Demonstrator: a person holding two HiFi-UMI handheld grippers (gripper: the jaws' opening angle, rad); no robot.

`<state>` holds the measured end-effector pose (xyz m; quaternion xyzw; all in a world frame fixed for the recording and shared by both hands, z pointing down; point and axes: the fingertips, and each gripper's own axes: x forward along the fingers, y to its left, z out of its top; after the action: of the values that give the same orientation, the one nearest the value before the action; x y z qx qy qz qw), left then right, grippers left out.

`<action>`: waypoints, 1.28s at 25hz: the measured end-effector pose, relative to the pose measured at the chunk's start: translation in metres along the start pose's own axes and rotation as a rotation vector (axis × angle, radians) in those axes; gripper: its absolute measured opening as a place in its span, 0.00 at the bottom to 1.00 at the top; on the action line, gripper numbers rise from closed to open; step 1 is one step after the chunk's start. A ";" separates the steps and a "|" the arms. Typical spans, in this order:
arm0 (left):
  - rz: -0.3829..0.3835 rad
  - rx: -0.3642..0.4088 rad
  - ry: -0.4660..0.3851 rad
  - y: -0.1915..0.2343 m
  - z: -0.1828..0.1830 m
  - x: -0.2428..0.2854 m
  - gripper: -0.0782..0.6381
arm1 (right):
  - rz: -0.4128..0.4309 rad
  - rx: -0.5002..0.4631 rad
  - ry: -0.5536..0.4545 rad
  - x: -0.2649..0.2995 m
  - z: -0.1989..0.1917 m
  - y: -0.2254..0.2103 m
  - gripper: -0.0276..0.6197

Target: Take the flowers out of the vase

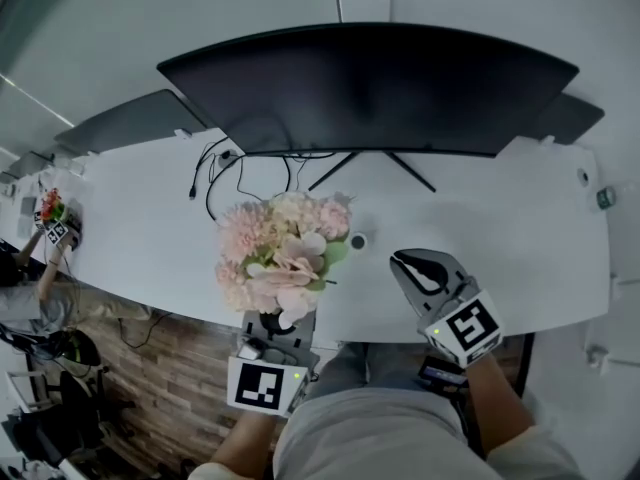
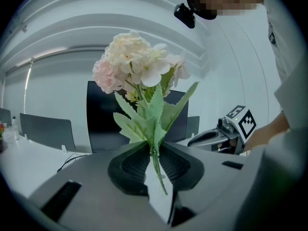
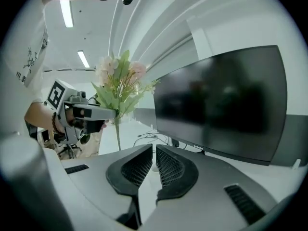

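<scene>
Head view: left gripper (image 1: 282, 318) sits low and close to my body. The flowers (image 1: 283, 253) stand right above its jaws, over the near edge of the desk (image 1: 150, 228). Right gripper (image 1: 402, 261) is off to the right of the left one, well apart, nose aimed toward the monitor (image 1: 370, 88). Btw the two, further out, is a small round white thing (image 1: 357, 240); could be the vase, can't tell.

Left gripper view: jaws are pinched on the thin green stems (image 2: 156, 162) just under the leaves, w/ only a narrow gap left. Stem ends hang free below the pads, no vase round them, so I judge the bunch is out. Heads are up top, roughly upright, leaning slightly. Hand looks near level, nose dipped a little.

Right gripper view: pads nearly meet, only a sliver btw them, nothing in there. Bunch and left gripper show to its left.

Handling, my guess: looks like a fake bouquet, so v. light, w/ soft heads that crush and thin, bendy, slick stems. Best hold is where it is now, on the bundled stems below the leaves, never the blooms. Top-heavy, so it may swing if I tilt the hand.
</scene>
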<state>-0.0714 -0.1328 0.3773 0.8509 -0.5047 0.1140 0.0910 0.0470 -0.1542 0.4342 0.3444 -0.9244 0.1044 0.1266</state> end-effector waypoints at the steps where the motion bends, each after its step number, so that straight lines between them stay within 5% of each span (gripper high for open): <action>1: 0.001 0.000 -0.001 0.000 0.000 0.000 0.20 | -0.008 0.008 -0.002 -0.002 0.003 -0.002 0.11; 18: -0.059 -0.016 0.018 -0.005 0.000 -0.002 0.20 | -0.033 0.139 0.006 -0.024 0.022 -0.003 0.09; 32: -0.048 -0.015 0.003 -0.004 0.001 0.000 0.20 | 0.000 0.122 0.032 -0.026 0.019 0.000 0.09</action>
<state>-0.0676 -0.1308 0.3758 0.8618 -0.4849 0.1094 0.1009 0.0627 -0.1440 0.4079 0.3500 -0.9141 0.1658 0.1200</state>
